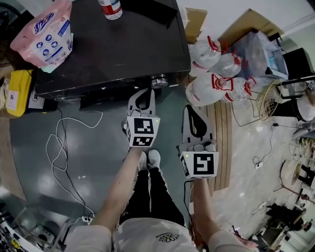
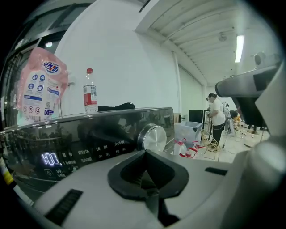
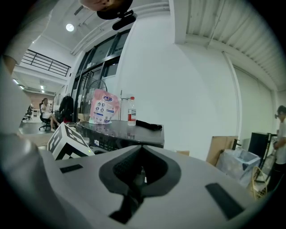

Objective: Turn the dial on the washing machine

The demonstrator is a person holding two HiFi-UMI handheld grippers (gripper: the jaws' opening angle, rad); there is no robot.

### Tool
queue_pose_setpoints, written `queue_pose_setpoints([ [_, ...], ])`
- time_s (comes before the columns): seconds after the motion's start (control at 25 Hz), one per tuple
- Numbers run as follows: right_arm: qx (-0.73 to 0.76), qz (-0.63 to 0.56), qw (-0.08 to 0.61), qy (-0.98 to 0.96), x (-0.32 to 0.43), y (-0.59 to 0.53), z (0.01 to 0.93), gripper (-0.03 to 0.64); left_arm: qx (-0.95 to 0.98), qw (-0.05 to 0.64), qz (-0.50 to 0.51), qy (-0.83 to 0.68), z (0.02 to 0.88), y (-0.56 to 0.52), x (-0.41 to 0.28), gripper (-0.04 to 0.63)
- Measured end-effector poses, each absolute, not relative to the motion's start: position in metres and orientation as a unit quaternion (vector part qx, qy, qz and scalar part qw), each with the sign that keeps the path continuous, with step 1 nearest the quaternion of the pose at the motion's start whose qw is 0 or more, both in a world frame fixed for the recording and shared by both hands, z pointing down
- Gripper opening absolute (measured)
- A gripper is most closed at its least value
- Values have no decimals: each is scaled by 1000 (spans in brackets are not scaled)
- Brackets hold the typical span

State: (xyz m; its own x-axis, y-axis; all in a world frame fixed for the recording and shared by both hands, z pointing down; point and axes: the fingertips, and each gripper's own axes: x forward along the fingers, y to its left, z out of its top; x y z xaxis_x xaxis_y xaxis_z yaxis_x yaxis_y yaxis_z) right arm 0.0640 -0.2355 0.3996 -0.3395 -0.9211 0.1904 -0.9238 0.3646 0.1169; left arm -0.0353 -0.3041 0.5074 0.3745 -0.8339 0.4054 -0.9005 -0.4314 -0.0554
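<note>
Risk began with the left gripper [image 1: 146, 93], which the person held low in front of the washing machine [image 1: 108, 54], its jaws pressed together on nothing. In its own view the tips met just short of the silver dial [image 2: 152, 137]. Closed like that, it could not take the knob's rim. The jaws would have to part before going in, and a push forward without that would probably only bump the dial's face or skid onto the glossy control panel [image 2: 89, 147] and its lit display [image 2: 50, 159]. The right gripper [image 1: 191, 110] hung to the side, nearer the person, likewise closed and empty, and apart from the dial. The dial sat at the right end of the machine's front panel, and a grip set off-centre looked likely to slip off its smooth metal. Farther back, a water bottle [image 1: 112, 7] and a pink detergent pouch [image 1: 47, 32] stood on the lid, and a hard knock to the machine might topple the bottle
</note>
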Motion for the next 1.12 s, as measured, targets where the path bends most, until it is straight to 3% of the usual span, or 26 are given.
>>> queue_pose_setpoints([
  [0.6, 554, -1, 110, -826, 60, -231, 388, 3, 823, 61, 169, -539, 471, -303, -39, -2],
  [1.12, 503, -66, 55, -860, 14, -201, 253, 3, 813, -32, 47, -580, 258, -229, -98, -2],
])
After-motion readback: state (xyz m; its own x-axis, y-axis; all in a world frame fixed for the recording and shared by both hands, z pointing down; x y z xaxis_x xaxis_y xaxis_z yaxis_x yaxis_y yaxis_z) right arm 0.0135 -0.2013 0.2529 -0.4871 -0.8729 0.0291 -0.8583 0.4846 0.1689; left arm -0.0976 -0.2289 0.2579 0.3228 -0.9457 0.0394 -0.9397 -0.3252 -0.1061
